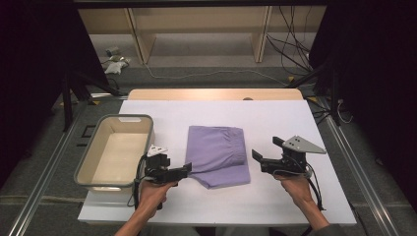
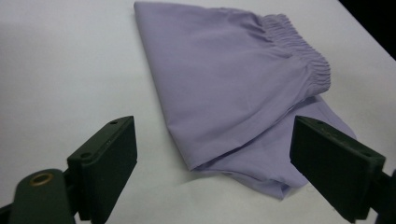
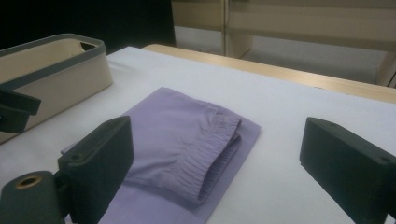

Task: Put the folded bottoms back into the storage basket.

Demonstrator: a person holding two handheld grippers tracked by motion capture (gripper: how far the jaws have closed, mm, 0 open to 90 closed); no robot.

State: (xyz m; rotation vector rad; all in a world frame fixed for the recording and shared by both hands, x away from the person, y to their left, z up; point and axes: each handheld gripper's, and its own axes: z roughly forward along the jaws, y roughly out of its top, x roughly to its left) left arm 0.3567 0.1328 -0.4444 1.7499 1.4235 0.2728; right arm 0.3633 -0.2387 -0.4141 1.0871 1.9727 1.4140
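The fingers (image 2: 105, 163) of the left gripper (image 1: 183, 169) stand wide apart, holding nothing; in the left gripper view the near left corner of the folded purple garment (image 1: 216, 155) lies on the white tabletop (image 1: 275, 118) between and just beyond them. At the tabletop's left edge sits a beige bin (image 1: 96, 160) with a grey rim, open at the top, just beside the left hand (image 1: 155, 189) that grips the tool from the near edge. The garment lies flat near the middle of the tabletop, a little toward the near edge, folded so that its gathered elastic waistband (image 2: 299, 51) runs along the right side of the upper layer, while a lower layer sticks out past it on the right and at the near side. The left gripper's tips reach the garment's near left corner; whether they touch the cloth I cannot tell. To the right, the right gripper (image 1: 265, 155) is held clear of the garment's right edge, its fingers (image 3: 100, 158) likewise spread apart with nothing between them, the right hand (image 1: 297, 187) under it.
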